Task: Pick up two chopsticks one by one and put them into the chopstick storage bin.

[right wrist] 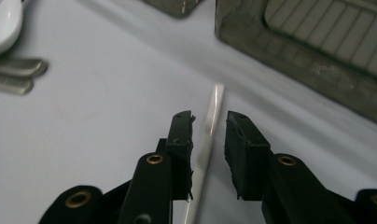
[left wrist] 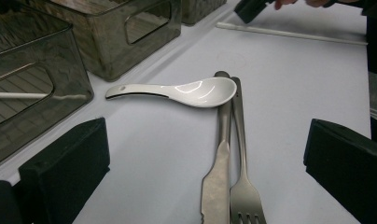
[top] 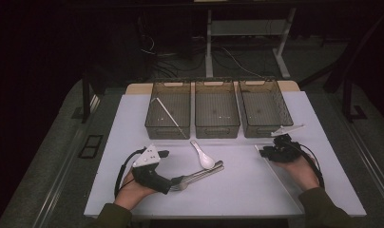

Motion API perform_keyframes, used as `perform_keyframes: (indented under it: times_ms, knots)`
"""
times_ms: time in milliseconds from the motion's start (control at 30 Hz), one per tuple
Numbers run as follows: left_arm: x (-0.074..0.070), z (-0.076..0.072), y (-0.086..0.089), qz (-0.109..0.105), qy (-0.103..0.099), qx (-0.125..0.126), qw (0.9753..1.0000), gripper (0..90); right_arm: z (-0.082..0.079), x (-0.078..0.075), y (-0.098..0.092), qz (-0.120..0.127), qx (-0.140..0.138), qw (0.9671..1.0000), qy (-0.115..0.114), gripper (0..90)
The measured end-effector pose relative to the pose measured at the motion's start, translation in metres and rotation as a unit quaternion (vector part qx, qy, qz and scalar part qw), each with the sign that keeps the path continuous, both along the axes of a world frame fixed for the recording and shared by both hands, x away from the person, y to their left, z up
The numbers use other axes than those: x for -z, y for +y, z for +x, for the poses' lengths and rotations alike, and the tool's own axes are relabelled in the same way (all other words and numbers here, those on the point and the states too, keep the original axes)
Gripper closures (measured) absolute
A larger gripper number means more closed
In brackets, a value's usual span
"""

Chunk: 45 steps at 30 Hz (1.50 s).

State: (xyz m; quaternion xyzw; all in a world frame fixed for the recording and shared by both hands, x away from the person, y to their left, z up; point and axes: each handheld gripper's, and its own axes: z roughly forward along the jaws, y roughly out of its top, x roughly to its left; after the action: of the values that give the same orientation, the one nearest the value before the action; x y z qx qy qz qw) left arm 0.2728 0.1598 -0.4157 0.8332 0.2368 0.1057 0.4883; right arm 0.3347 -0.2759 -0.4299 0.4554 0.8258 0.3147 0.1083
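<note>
Two hand-held grippers sit over the near half of the white table. Left gripper is at the near left, jaws spread wide and holding nothing; in its own view the jaws stand well apart on either side of a steel knife and fork, which lie side by side and touching, handles pointing away. A white ceramic spoon rests just beyond, its bowl lying on the far ends of those two handles and its own handle pointing toward the bins.

Right gripper is at the near right, jaws part open and set on either side of a thin white chopstick that lies flat on the table. The left jaw is just beside the stick; contact cannot be confirmed. The right jaw stands clear of it.

Farther back, three smoky transparent bins stand in a row across the table. The left bin holds a second white chopstick, lying at a slant. A grey plate tops the right gripper, near the right bin's front.
</note>
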Motion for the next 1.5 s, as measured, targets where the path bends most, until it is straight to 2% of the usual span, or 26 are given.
perform_keyframes:
  times_ms: [233, 367, 500, 733, 1000, 1100, 1233, 1500]
  knots:
    - [0.000, 0.000, 0.001, -0.001, 0.000, 0.001, 1.0000, 0.0, 0.028, 0.010, 0.015, 0.000, 0.013, 0.9999, 0.007, 74.0]
    - [0.000, 0.000, 0.001, -0.002, 0.000, 0.000, 1.0000, 0.0, 0.032, 0.012, 0.018, -0.007, 0.013, 0.9998, 0.009, 80.1]
    - [0.000, 0.000, 0.001, -0.002, 0.000, 0.001, 1.0000, 0.0, 0.032, 0.012, 0.019, -0.005, 0.008, 0.9999, 0.010, 81.7]
    - [0.000, 0.000, 0.001, -0.004, 0.001, 0.000, 1.0000, 0.0, 0.029, 0.007, 0.044, 0.007, -0.036, 0.9993, 0.005, 82.6]
    - [-0.001, 0.000, 0.002, -0.004, 0.001, 0.000, 1.0000, 0.0, 0.020, 0.007, 0.081, 0.004, -0.101, 0.9949, 0.003, 82.7]
    - [0.000, 0.000, 0.002, -0.004, 0.001, 0.000, 1.0000, 0.0, 0.019, 0.011, 0.086, -0.005, -0.109, 0.9940, 0.004, 82.6]
    - [-0.001, 0.000, 0.002, -0.003, 0.001, 0.001, 1.0000, 0.0, 0.019, 0.011, 0.086, -0.003, -0.108, 0.9942, 0.003, 81.1]
    - [-0.001, 0.000, 0.002, -0.005, 0.000, 0.000, 1.0000, 0.0, 0.008, -0.003, 0.069, 0.032, -0.099, 0.9945, -0.007, 64.7]
